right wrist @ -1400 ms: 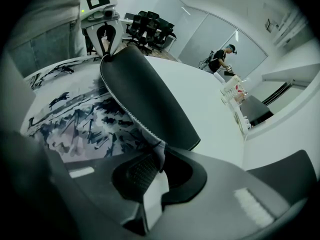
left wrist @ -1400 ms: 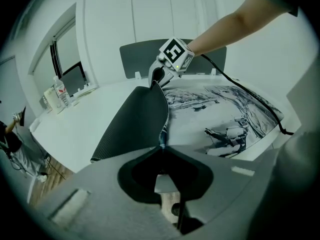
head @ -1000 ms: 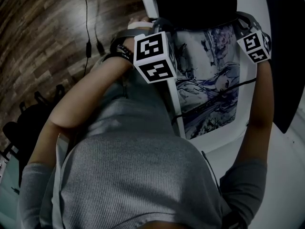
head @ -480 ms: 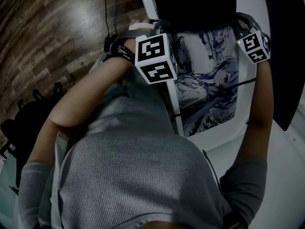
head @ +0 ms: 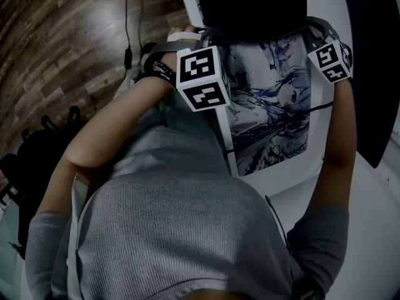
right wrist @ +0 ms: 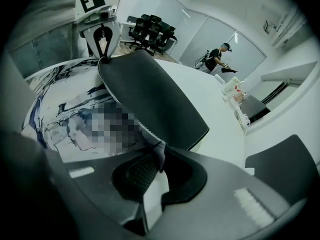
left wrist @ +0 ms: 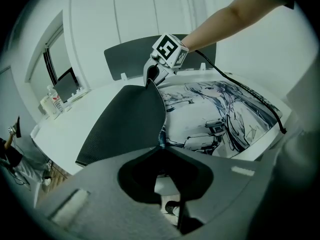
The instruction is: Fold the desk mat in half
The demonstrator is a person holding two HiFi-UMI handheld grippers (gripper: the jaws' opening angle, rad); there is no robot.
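The desk mat (head: 269, 120) lies on the white table (head: 369, 224), its printed face up. Its far edge is lifted and folded back, showing the black underside (head: 250, 11). My left gripper (head: 209, 35) is shut on the lifted left corner, and my right gripper (head: 310, 29) is shut on the right corner. In the left gripper view the mat's corner sits pinched in my left gripper (left wrist: 161, 143), with the black underside (left wrist: 125, 124) curling over the print (left wrist: 220, 114). In the right gripper view my right gripper (right wrist: 160, 151) pinches its corner below the black flap (right wrist: 155, 99).
A thin black cable (left wrist: 240, 89) runs along the mat's side. A dark chair back (left wrist: 130, 59) stands beyond the table, with a bottle (left wrist: 52, 101) at its far end. Office chairs (right wrist: 150, 31) and a person (right wrist: 215, 59) are far off. Wooden floor (head: 62, 42) lies left.
Both grippers have carried the lifted edge a little way over the print toward me, and slightly less of the printed face shows. The jaws have stayed as they were.
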